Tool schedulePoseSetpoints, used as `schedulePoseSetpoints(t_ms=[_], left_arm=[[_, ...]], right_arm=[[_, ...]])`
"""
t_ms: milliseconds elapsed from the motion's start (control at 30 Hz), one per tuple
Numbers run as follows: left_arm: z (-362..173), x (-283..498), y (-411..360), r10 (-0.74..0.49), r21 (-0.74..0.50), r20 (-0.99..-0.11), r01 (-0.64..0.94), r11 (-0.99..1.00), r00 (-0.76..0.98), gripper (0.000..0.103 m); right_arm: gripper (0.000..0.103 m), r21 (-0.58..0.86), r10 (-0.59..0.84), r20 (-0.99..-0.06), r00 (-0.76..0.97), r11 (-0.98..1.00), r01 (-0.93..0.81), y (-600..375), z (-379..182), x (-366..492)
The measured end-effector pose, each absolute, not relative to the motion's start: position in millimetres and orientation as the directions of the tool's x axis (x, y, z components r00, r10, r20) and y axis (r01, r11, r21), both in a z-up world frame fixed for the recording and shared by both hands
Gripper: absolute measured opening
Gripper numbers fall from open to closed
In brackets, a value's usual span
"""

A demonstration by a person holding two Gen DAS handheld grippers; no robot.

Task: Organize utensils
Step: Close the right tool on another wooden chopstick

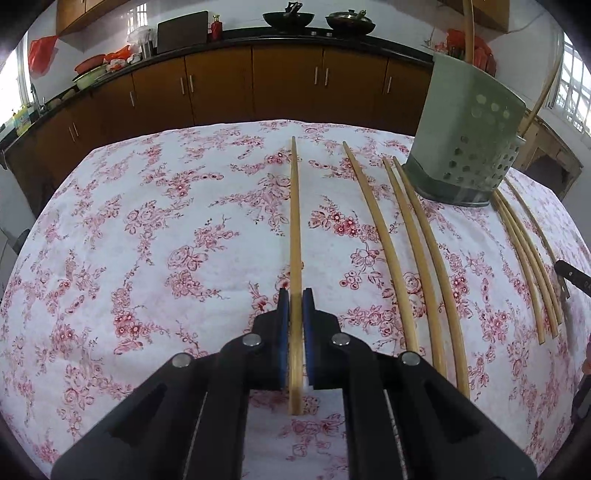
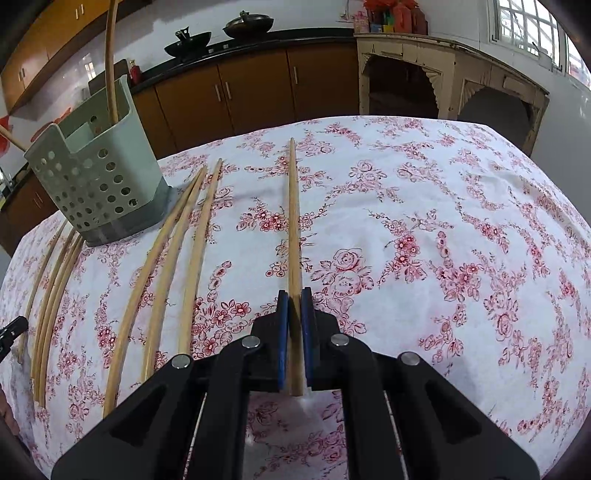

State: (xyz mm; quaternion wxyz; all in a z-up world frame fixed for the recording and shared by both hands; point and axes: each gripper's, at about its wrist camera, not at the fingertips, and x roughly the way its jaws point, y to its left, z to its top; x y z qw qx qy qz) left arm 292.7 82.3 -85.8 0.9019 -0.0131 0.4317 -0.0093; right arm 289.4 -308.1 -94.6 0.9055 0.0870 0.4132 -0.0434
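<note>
- Chopsticks lie in rows on the flowered tablecloth (image 1: 147, 229), all pointing away toward the cabinets (image 1: 221, 88).
- Left gripper (image 1: 295, 295): blue pads (image 1: 283, 332) pinched tight on one chopstick (image 1: 294, 221) near its thick end; the stick runs straight ahead along the cloth.
- Right gripper (image 2: 294, 293): jaws likewise closed on a single stick (image 2: 293, 214), which also stretches forward over the table.
- Holder (image 1: 465, 155), pale green with round holes, stands upright on the cloth between the two grippers; two sticks (image 2: 110, 62) already stand in it, leaning.
- Three loose sticks (image 1: 406, 251) lie between the left gripper's stick and the holder's base.
- Another bunch (image 2: 173, 251) lies just beside the holder on the right gripper's side.
- Woks (image 1: 288, 18) sit on the dark counter behind.
- Old cream sideboard (image 2: 450, 74) stands beyond the table's far right corner.
</note>
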Motion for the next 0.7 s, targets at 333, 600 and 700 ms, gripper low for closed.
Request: schedulePoseSetpoints(t_ms=[333, 600, 700], left_arm=[[-86.3, 291.0, 82.0, -0.024, -0.023, -0.778, 0.009, 1.0, 0.628, 0.011], [-86.5, 284.6, 79.1, -0.016, -0.011, -0.777, 0.012, 1.0, 0.629, 0.014], [-86.8, 285.0, 76.3, 0.003, 0.012, -0.778, 0.01, 1.0, 0.629, 0.011]], right_arm=[[0.008, 0.136, 0.005, -0.755, 0.656, 0.979, 0.149, -309.3, -95.0, 289.3], [0.008, 0.131, 0.004, -0.755, 0.656, 0.981, 0.145, -307.1, -95.3, 286.4], [0.008, 0.142, 0.012, -0.753, 0.658, 0.979, 0.144, -308.8, -95.4, 286.2]])
